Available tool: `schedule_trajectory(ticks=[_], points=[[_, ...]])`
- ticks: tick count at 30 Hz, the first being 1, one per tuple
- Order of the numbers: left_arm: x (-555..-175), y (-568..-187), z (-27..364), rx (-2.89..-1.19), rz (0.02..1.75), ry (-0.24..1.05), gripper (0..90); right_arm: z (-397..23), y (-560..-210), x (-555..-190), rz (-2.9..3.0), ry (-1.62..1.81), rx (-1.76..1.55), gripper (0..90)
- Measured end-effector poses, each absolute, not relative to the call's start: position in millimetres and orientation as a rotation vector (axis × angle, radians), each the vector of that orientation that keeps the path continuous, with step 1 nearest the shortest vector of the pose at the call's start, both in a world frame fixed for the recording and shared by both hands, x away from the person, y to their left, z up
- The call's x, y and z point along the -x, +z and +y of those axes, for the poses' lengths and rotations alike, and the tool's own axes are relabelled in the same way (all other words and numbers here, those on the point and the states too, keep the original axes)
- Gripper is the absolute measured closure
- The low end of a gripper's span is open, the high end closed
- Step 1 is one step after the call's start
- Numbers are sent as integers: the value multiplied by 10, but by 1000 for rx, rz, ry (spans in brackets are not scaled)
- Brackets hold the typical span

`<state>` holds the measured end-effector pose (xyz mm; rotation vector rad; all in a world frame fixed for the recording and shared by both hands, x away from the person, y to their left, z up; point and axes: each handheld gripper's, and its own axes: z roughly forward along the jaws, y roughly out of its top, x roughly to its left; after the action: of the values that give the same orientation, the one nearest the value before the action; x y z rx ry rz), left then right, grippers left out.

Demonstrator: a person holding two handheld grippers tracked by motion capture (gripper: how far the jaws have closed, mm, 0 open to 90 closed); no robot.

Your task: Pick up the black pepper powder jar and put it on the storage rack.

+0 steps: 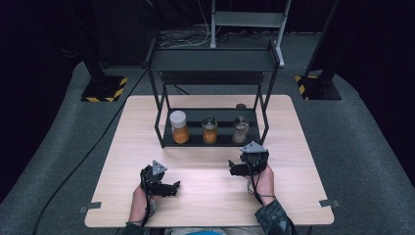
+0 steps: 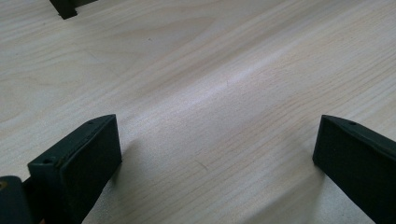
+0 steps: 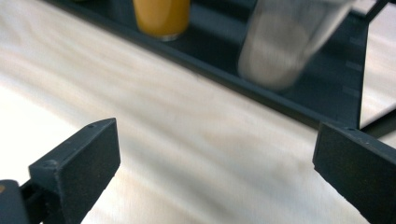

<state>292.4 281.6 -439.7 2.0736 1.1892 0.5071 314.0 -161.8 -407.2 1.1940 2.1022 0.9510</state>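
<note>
Right gripper (image 1: 238, 165) sits just in front of the rack (image 1: 211, 142), jaws spread wide with nothing between them; in the right gripper view the grey jar (image 3: 285, 44) stands straight ahead on the bottom shelf, with the orange jar (image 3: 161, 16) to its left. No earlier picture to compare, so whether it is coming in or backing off I cannot tell; I judge the grey jar the thing in hand. If reaching: keep the jaws wide, go in level over the shelf's front lip, centre the jar between the pads, close low on the body and not on the cap, and mind the rack's right post (image 1: 265, 128) and the neighbouring jar. Left gripper (image 1: 169, 187) rests low over the bare bench (image 1: 293, 196), jaws also wide and empty, well apart from the rack. Grey jar (image 1: 240, 129): small, upright, clear wall with pale grey fill, dark cap, rightmost of three in the row; blurred in the gripper view, so no finer detail. The middle jar (image 1: 210, 130) has orange fill and a dark cap; the left one (image 1: 179, 127) has orange fill and a white cap.
</note>
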Motion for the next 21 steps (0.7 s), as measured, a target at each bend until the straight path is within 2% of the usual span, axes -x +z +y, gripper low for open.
schedule_trajectory(ticks=[21], points=[[-2917, -4396, 2812, -2078, 1184, 514, 5, -2064, -4357, -2634, 2090, 900, -1330, 0]])
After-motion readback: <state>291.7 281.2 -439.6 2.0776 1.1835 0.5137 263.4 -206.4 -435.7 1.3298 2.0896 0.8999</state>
